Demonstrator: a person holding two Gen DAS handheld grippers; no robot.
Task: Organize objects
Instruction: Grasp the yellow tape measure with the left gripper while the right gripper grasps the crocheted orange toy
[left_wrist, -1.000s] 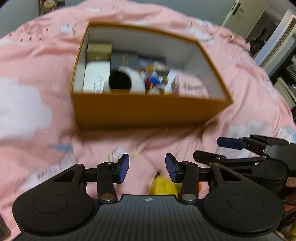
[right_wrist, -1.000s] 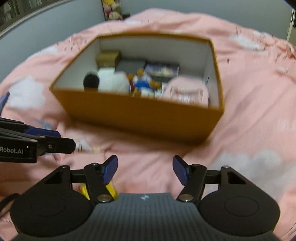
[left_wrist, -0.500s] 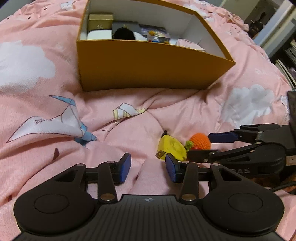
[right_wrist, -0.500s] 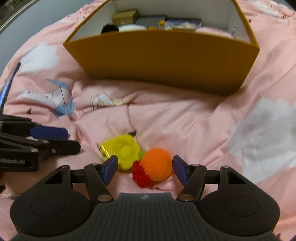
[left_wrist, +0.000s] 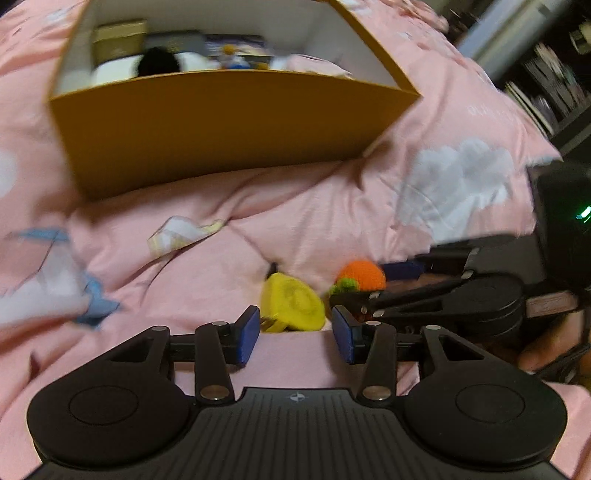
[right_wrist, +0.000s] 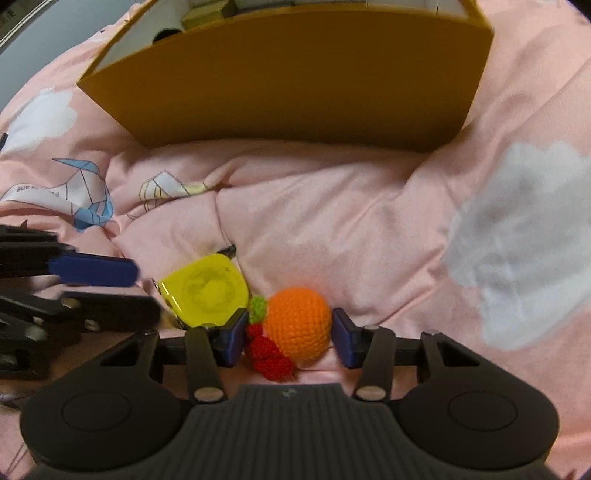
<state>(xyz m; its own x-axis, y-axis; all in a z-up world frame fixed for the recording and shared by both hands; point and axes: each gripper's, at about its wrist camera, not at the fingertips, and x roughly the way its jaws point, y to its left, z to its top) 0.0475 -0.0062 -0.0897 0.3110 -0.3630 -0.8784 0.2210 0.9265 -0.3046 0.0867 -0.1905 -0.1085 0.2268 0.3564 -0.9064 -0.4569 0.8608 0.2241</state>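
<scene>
Right claw (right_wrist: 288, 338) closing round knobbly crocheted orange ball (right_wrist: 298, 323); glossy yellow tape measure (right_wrist: 205, 290) beside.

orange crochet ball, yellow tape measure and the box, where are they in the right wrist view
orange crochet ball (right_wrist: 298, 323), right wrist view, middle of its knitted face
yellow tape measure (right_wrist: 207, 288), right wrist view, centre of its flat yellow side
box (right_wrist: 295, 77), right wrist view, its near outer wall

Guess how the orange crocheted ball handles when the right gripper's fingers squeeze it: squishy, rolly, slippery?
The orange crocheted ball is knitted yarn, so it probably compresses and grips rather than slips. It looks round, so a nudge may roll it on the soft pink quilt. The red crocheted bit seems attached and may dangle.
</scene>
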